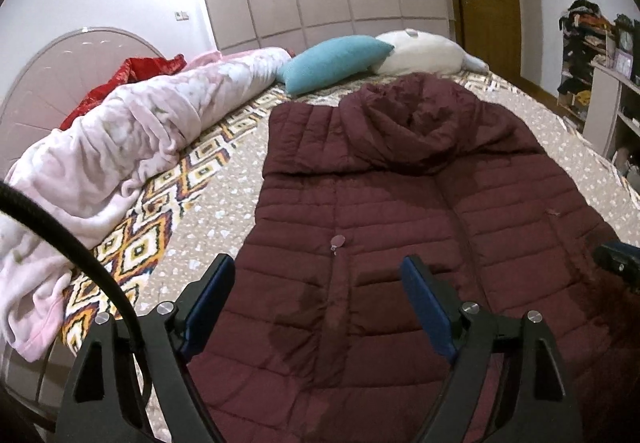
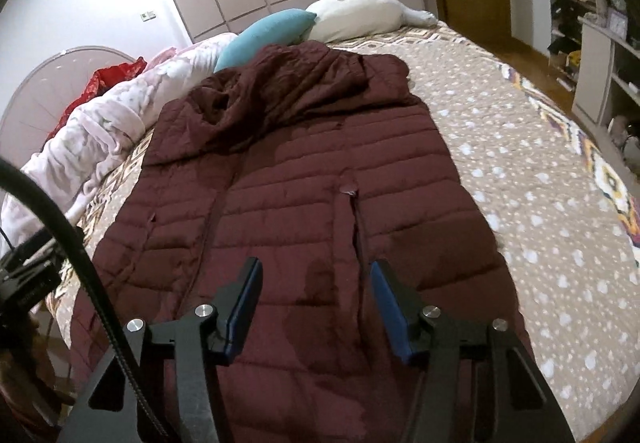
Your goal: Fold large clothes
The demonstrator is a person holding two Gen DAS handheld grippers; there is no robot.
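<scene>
A maroon quilted hooded jacket lies flat on the bed, hood at the far end, hem toward me. It also shows in the right wrist view. My left gripper is open and empty, hovering over the jacket's lower left part. My right gripper is open and empty, over the lower right part near a pocket zipper. The right gripper's edge shows at the right of the left wrist view.
The bed has a patterned beige cover. A rolled pink blanket, a red cloth, a teal pillow and a white pillow lie along the left and far sides. Shelves stand at the right.
</scene>
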